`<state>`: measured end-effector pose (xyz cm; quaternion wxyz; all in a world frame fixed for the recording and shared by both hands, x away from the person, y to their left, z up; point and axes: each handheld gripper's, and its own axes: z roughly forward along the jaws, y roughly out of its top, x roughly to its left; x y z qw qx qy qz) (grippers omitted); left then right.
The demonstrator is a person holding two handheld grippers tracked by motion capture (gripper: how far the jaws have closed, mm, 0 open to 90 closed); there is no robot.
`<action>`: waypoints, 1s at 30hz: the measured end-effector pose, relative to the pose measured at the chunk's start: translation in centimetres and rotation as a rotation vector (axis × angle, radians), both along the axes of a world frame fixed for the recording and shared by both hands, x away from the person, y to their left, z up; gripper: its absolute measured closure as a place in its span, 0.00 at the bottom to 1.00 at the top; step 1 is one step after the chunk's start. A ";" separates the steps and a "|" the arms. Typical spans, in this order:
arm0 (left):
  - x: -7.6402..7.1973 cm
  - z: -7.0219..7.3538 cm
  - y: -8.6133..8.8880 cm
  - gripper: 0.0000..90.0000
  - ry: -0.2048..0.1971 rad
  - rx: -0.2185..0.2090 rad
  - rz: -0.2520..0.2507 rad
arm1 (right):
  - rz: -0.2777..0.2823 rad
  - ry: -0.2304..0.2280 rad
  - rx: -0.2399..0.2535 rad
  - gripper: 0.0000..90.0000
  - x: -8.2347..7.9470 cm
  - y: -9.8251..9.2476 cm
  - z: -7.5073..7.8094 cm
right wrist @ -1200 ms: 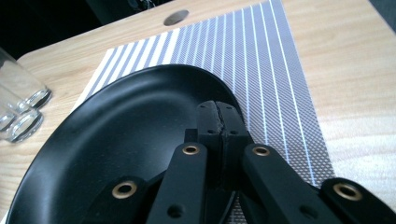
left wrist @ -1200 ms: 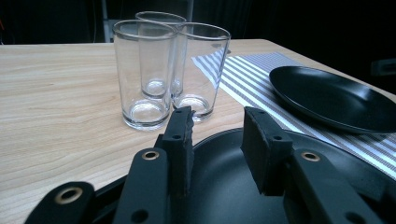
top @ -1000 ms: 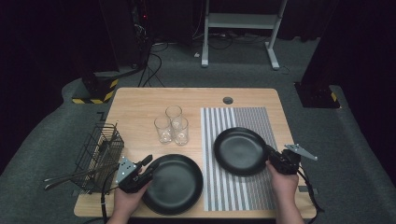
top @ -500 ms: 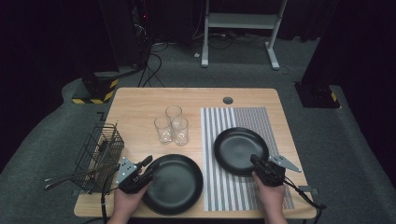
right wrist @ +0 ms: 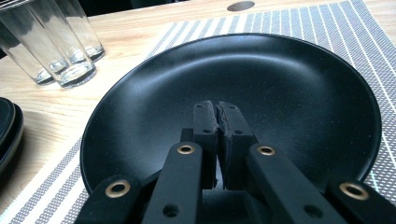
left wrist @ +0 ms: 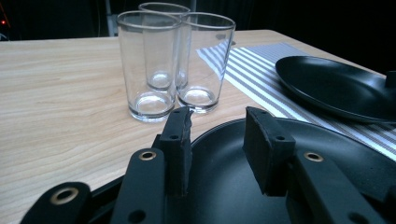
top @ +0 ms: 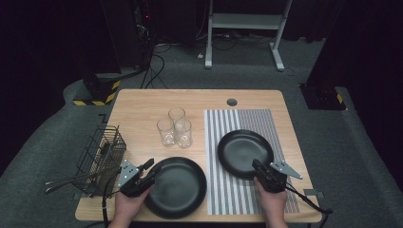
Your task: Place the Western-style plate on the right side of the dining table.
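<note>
right gripper (top: 259,167) has shifted inward onto the mat plate's (top: 240,149) near rim

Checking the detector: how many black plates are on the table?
2: one plate on bare wood near the left gripper, one plate on the striped mat at the right gripper.

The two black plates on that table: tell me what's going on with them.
A person works both at once. The right gripper is shut on the near rim of the round black plate on the striped mat. The left gripper, jaws apart, sits at the left edge of the round black plate on the bare wood, without clamping it. Three clear glasses stand behind, a black wire basket at the left.
</note>
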<state>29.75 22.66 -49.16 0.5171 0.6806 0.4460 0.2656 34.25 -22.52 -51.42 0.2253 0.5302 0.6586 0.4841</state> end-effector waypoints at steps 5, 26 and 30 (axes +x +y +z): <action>0.0 0.0 -0.4 0.66 0.001 0.044 0.011 | -0.004 -0.001 0.001 0.96 -0.1 0.1 0.0; -0.1 0.2 -1.1 0.57 0.129 0.186 -0.028 | 0.021 -0.110 -0.289 0.78 -4.3 2.5 0.8; -0.6 0.0 -1.1 0.60 0.126 0.204 -0.021 | 0.055 -0.111 -0.299 0.74 -4.4 4.1 1.0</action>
